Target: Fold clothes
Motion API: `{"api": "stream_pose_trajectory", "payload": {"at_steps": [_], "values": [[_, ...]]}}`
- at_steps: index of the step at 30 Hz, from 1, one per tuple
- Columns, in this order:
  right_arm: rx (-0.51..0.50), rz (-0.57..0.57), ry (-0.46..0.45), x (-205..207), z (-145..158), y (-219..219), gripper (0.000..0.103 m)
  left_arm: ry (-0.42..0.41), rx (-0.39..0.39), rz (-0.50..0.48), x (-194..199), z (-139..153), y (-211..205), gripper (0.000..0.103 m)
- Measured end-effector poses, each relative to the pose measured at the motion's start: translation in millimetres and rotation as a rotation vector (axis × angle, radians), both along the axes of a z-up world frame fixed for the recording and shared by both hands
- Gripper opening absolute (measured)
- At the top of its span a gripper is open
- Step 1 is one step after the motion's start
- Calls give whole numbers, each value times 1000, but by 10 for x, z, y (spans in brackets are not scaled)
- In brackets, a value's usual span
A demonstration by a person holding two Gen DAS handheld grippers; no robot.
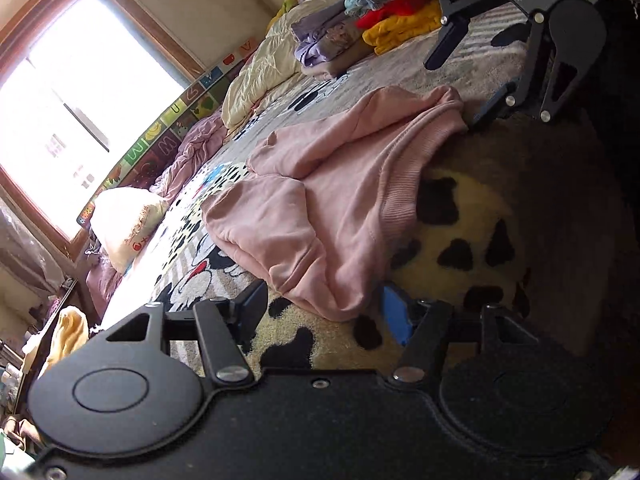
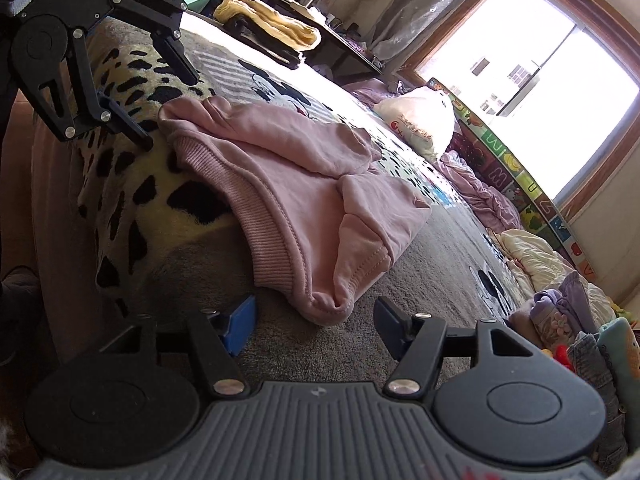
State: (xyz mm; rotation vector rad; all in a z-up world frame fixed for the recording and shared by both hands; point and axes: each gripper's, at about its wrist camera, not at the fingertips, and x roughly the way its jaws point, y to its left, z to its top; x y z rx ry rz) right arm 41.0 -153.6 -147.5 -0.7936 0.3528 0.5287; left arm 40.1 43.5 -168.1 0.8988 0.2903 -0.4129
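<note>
A crumpled pale pink cotton sweatshirt with a ribbed hem (image 1: 332, 200) lies on the bed, spread over a grey cartoon-print blanket (image 1: 224, 248) and a cream plush throw with black spots (image 1: 460, 240).

The left gripper (image 1: 324, 312) is spread wide, grasping nothing; one corner of the sweatshirt's hem sits just ahead of the gap between its fingers (image 1: 396, 316).

The right gripper (image 2: 316, 320) is likewise released and empty, with the opposite hem corner bunched just beyond and between its fingers (image 2: 240, 324).

In the left wrist view the right gripper shows at the far corner of the garment, its fingers apart, one of them touching or nearly touching the cloth; which, I cannot tell.

Well beyond the left fingers stands a stack of folded clothes in yellow, red, grey and lilac (image 1: 360, 28).
</note>
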Motion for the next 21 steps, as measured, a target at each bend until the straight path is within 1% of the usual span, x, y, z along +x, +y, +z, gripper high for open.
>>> {"api": "stream_pose_trajectory", "payload": {"at_steps": [3, 5, 8, 10, 12, 17, 19, 21], "values": [[-3, 11, -39, 78, -24, 21, 64, -44, 56, -7, -6, -41, 33, 64], [-25, 9, -71, 97, -31, 33, 63, -66, 81, -18, -21, -61, 52, 64], [-45, 5, -91, 47, -51, 9, 61, -100, 100, -28, -19, -98, 48, 64], [-45, 4, -101, 5, -70, -22, 60, -123, 113, -34, -18, -123, 45, 64], [-42, 6, -101, 19, -73, -16, 60, -146, 125, -41, -17, -148, 42, 64], [-50, 23, -148, 143, -136, 44, 60, -215, 161, -51, -41, -184, 31, 64], [-51, 23, -160, 143, -129, 34, 60, -226, 146, -34, -88, -145, 75, 64], [-60, 33, -170, 80, -127, -1, 60, -224, 152, -23, -74, -186, 96, 64]]}}
